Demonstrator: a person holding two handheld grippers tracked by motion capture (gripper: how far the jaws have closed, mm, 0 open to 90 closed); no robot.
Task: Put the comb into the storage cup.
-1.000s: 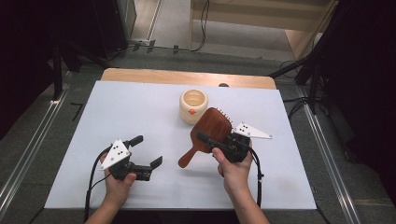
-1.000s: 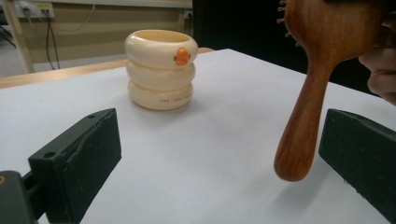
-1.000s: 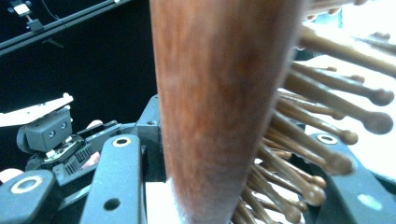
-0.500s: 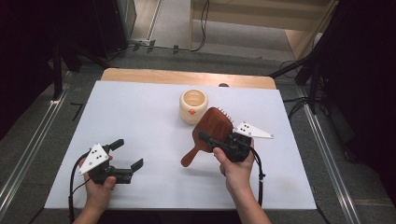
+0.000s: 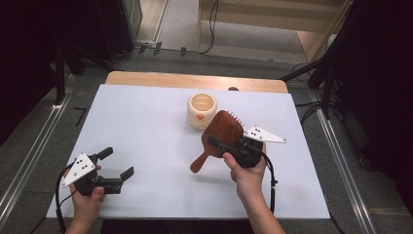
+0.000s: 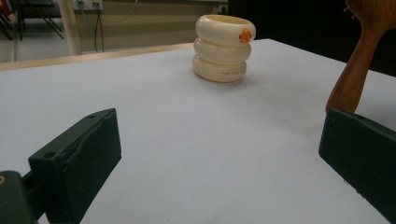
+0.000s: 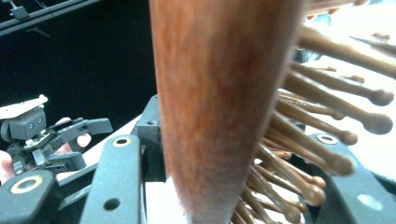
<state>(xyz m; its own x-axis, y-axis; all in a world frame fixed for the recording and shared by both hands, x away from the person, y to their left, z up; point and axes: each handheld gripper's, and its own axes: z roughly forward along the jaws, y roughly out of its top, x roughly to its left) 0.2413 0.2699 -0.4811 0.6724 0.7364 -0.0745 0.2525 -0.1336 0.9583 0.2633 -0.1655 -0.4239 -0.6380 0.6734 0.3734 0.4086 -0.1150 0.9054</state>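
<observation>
Nearest you, your left gripper (image 5: pixel 118 164) rests low at the near left of the white table (image 5: pixel 146 126), its jaws spread wide with nothing between them. To its right and a little farther off, your right gripper (image 5: pixel 220 146) is clamped on the head of the wooden hairbrush (image 5: pixel 221 136); the brush tilts, handle end down towards the table, and its bristles (image 7: pixel 317 140) point towards one jaw. Beyond the brush, just beside its head, the cream ribbed cup (image 5: pixel 201 110) stands upright, with an orange mark (image 6: pixel 245 36) near its rim.
</observation>
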